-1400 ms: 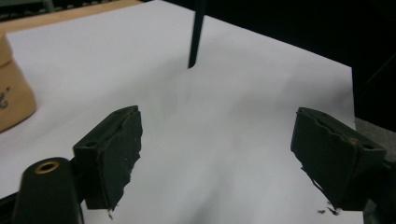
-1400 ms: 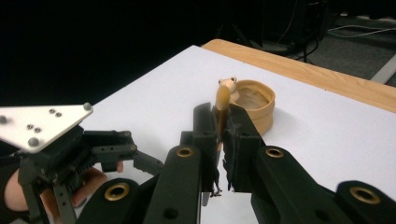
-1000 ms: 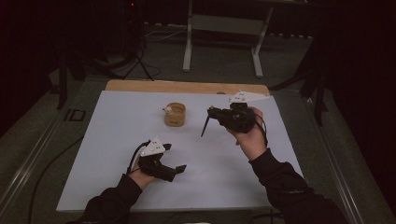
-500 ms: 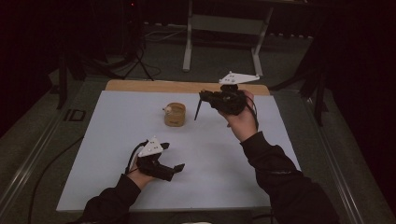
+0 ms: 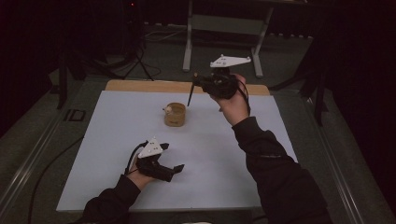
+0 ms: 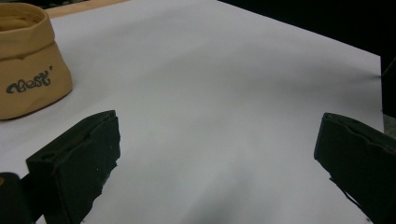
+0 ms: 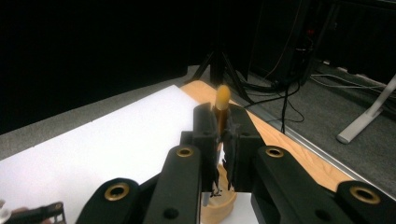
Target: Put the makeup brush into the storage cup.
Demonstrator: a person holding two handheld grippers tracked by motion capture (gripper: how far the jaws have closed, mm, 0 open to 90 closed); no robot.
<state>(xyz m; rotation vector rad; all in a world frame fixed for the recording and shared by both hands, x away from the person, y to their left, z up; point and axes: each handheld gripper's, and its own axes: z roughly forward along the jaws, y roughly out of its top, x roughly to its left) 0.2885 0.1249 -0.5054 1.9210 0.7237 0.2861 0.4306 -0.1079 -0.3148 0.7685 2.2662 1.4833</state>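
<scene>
A tan pouch-shaped cup (image 5: pixel 175 115) with dark lettering stands on the white table top (image 5: pixel 93 140), toward the far middle. My right gripper (image 5: pixel 198 84) is raised above and just right of the cup, shut on a thin dark pen (image 5: pixel 190 95) that hangs down and slightly left. In the right gripper view the pen's yellowish end (image 7: pixel 222 97) sticks up between the closed jaws of the right gripper (image 7: pixel 223 135), with the cup (image 7: pixel 219 207) underneath. My left gripper (image 5: pixel 172 169) rests low near the front left, open. In the left gripper view the left gripper (image 6: pixel 215 158) holds nothing and the cup (image 6: pixel 28 70) is at upper left.
A wooden board (image 5: pixel 140 86) runs along the table's far edge. Beyond it, on the dark floor, stand a metal frame (image 5: pixel 222 23) and a tripod (image 5: pixel 135 51) with cables. A broad stretch of white surface lies between the two grippers.
My right gripper has lifted and moved farther back and left with the pen, closing in over the cup. The left gripper has stayed almost still.
</scene>
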